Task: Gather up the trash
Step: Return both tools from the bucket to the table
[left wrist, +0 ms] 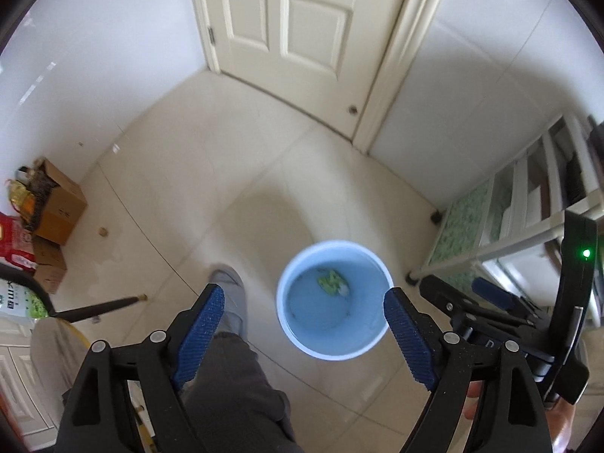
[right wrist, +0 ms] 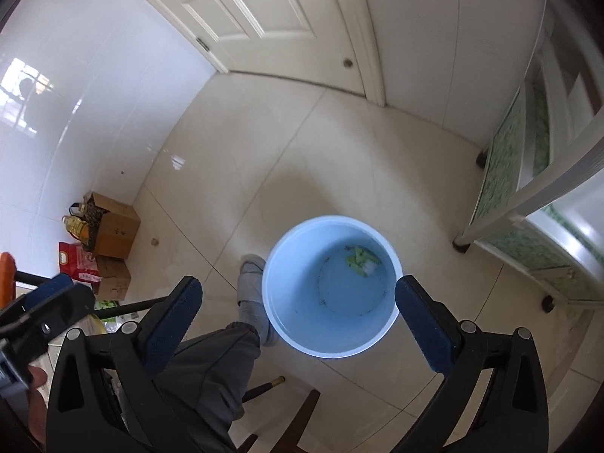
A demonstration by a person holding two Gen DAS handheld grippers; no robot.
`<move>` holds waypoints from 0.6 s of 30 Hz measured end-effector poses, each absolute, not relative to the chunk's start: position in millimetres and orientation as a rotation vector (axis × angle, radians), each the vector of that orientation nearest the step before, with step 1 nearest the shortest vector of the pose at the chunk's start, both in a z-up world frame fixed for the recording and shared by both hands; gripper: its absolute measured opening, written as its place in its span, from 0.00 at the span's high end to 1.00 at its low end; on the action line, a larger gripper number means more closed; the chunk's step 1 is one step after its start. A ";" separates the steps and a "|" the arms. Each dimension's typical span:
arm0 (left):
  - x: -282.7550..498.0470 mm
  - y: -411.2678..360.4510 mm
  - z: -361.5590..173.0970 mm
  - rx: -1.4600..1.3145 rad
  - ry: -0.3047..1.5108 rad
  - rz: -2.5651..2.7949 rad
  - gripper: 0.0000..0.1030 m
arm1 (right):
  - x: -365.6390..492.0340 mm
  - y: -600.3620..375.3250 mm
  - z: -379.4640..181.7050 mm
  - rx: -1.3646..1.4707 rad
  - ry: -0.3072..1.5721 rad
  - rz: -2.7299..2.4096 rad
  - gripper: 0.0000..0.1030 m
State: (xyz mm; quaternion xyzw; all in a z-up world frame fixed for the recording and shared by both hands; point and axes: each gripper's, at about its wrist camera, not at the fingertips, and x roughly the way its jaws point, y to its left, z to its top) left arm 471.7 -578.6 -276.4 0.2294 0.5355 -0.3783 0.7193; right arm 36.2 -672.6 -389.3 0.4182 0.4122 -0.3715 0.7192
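Inside blue bin (right wrist: 332, 343), green trash (right wrist: 360, 260).

Both my wrist cameras look steeply down from above, side by side; both share blue bin (left wrist: 334, 300) (right wrist: 331, 287), tiled floor (left wrist: 211, 173) (right wrist: 234, 151), door (left wrist: 287, 26) (right wrist: 271, 19).

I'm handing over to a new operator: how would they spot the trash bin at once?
Start at the white panelled door and come down the pale tiled floor. The bin stands there by a grey slipper: round, light blue, open-topped, green scraps inside.
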 end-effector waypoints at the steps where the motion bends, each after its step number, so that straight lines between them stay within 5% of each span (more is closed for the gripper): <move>1: 471.8 -573.3 -266.9 0.493 1.163 -0.833 0.19 | 36.7 -668.1 -379.1 0.913 0.901 -0.822 0.00; 18: 451.5 -346.1 -110.7 0.242 0.757 -0.650 0.12 | 113.4 -517.2 -168.5 0.548 0.649 -0.657 0.00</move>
